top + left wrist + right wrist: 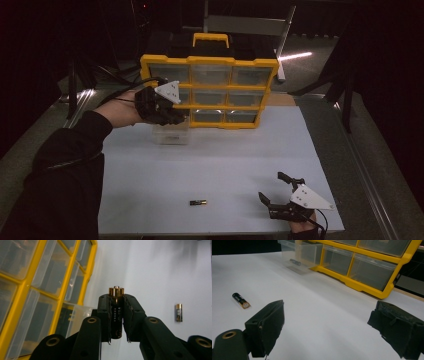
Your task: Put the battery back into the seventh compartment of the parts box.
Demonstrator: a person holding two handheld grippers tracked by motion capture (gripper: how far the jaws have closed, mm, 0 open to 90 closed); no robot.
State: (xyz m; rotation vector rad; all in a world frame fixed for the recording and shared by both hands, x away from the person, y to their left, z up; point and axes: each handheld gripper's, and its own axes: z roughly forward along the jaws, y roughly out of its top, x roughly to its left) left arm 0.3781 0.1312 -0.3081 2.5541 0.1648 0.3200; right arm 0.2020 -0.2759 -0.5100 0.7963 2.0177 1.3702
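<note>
We hold the left hand-held gripper (116, 322) clenched on an AA battery (115, 312), its gold tip poking out past the pads. In the high view this left hand-held gripper (172, 117) hangs at the far left, over a clear drawer (171, 134) pulled out of the yellow organiser cabinet (210, 90). Another battery (198, 202) lies on the white bench (210, 160) near the front. Our right hand-held gripper (275, 190) rests at the near right, jaws spread wide and empty.
</note>
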